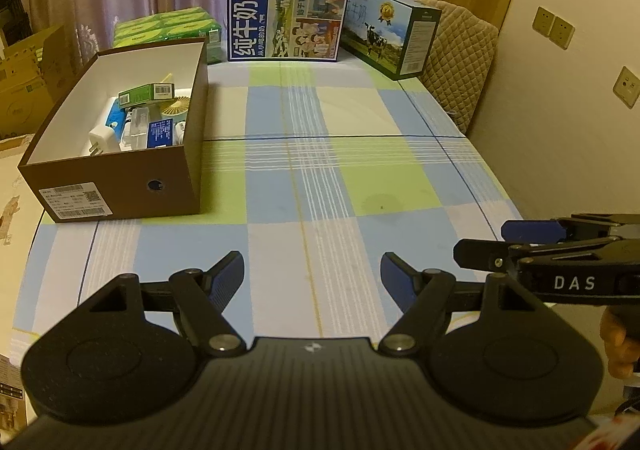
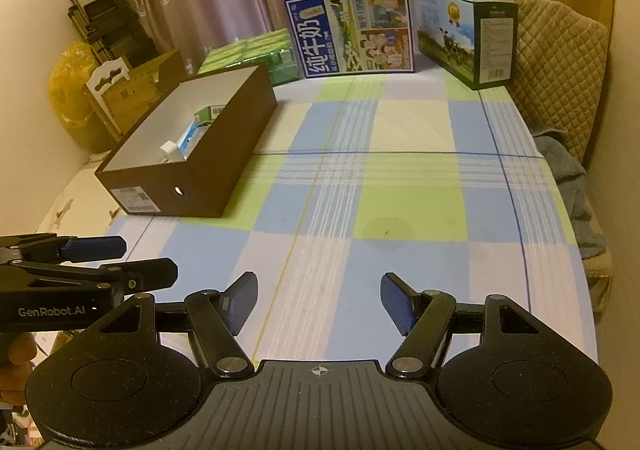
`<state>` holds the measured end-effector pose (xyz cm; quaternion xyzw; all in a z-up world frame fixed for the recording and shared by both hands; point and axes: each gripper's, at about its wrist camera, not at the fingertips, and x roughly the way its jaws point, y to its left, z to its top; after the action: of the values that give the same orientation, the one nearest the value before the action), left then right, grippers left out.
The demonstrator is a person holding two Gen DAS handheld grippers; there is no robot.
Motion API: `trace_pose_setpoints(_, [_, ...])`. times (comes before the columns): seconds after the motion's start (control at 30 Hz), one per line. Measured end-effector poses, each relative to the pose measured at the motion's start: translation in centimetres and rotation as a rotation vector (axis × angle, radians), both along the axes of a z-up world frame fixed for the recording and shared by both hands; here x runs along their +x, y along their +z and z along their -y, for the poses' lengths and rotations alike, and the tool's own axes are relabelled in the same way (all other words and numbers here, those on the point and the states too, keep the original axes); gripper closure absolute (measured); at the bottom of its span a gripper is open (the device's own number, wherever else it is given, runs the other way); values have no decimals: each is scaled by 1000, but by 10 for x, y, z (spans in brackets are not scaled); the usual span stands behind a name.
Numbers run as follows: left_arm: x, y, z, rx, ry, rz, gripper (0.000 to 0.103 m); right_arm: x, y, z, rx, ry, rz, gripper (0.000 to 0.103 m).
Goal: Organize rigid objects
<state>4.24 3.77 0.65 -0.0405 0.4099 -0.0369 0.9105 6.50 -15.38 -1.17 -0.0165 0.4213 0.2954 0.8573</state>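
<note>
Presently, in the left wrist view, the left gripper (image 1: 312, 276) sits at the bottom centre of the frame, jaws apart with nothing between them, above the checked cloth of the worktop (image 1: 360, 169). The right gripper (image 1: 480, 246) enters from the right edge at mid-height, seen side-on, jaws parted and empty. A brown open box (image 1: 120, 185) stands at the left of the frame on the worktop. It holds the small rigid items: a green carton (image 1: 146, 93), a white plug adapter (image 1: 100, 139), a clear plastic case (image 1: 136, 125) and a blue-labelled packet (image 1: 160, 134), all lying loosely together. At the upper centre stands a blue milk carton (image 1: 286, 19), with a second milk carton (image 1: 390, 31) just beside it to the right and a green pack (image 1: 168, 23) to its left, behind the box.

In the right wrist view, the right gripper (image 2: 318, 304) occupies the bottom centre, jaws apart and empty. The left gripper (image 2: 148, 260) comes in from the left edge, also parted and empty. The brown open box (image 2: 192, 185) lies in the left half of the frame, only the green carton (image 2: 208, 113) and white plug adapter (image 2: 169, 149) clearly showing above its wall. The blue milk carton (image 2: 352, 37) stands at the upper centre.
</note>
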Motion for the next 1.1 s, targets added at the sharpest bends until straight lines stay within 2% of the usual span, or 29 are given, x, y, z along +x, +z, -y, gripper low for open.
trace_pose_setpoints(1.1, [-2,2,7,-1,12,1,31,-1,-1,6,3,12,0,38])
